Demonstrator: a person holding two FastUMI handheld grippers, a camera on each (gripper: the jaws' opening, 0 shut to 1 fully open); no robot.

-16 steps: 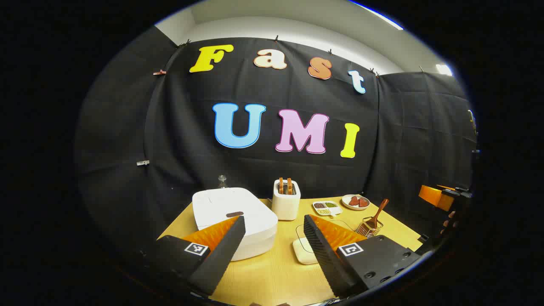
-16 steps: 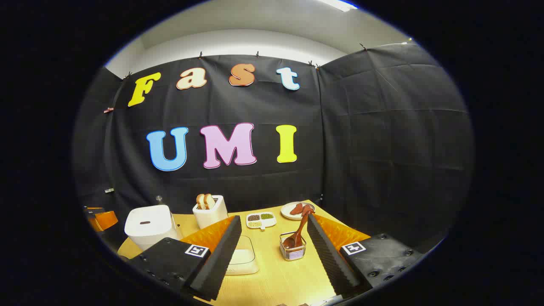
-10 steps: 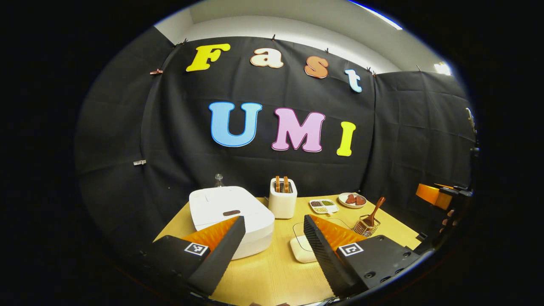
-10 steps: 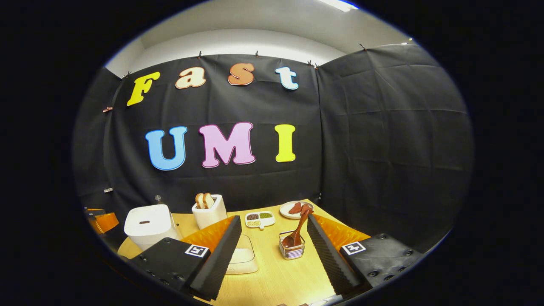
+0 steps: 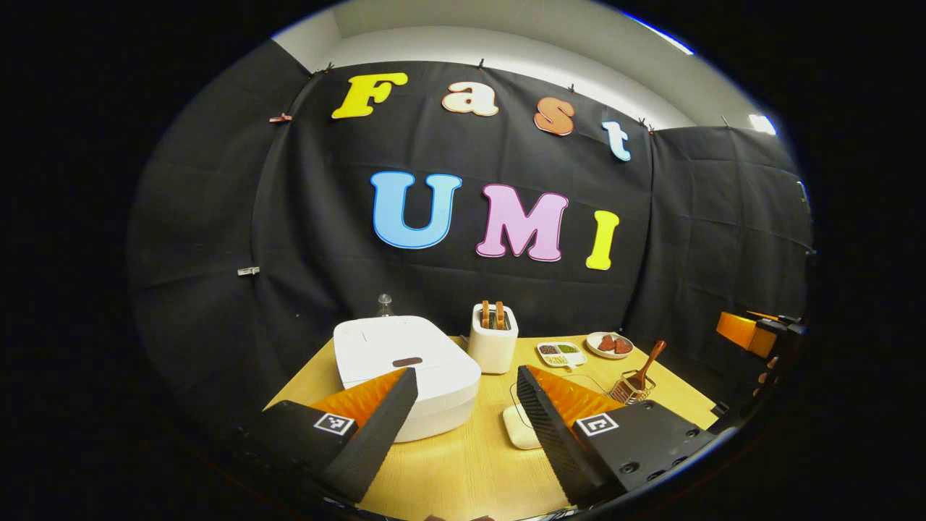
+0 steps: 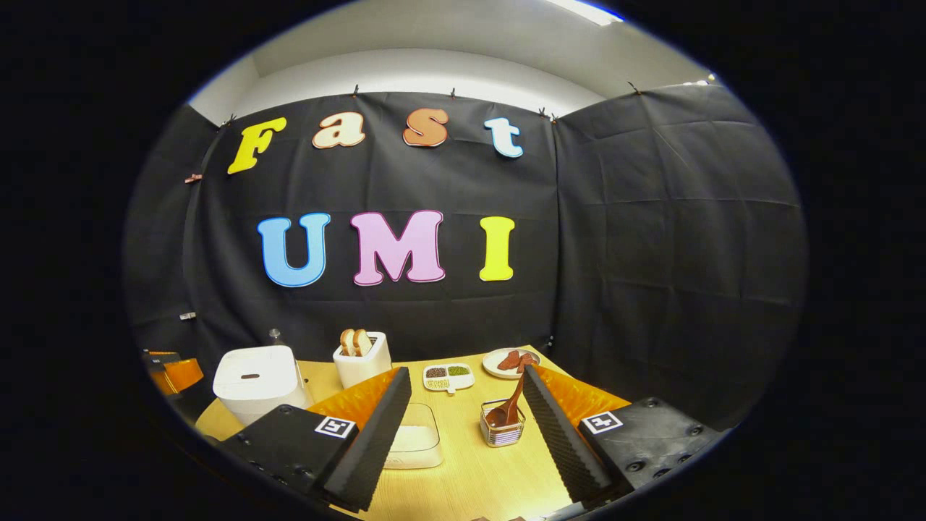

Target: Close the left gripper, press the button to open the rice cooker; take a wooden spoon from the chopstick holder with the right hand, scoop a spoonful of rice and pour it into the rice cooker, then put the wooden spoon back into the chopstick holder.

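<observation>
A wooden table (image 5: 463, 463) stood before a black cloth wall. The left gripper (image 5: 466, 416) hovered above the table's near edge with its jaws spread wide, holding nothing. Just beyond its left finger sat the white rice cooker (image 5: 405, 373), lid down (a small dark button on top). The right gripper (image 6: 466, 416) also hung released and empty. Between its fingers, farther off, a wire chopstick holder (image 6: 503, 432) held the wooden spoon (image 6: 510, 407), handle leaning up to the right. A clear container of rice (image 6: 414, 443) lay beside the right gripper's left finger. A white toaster (image 6: 362, 359) with bread stood behind.
</observation>
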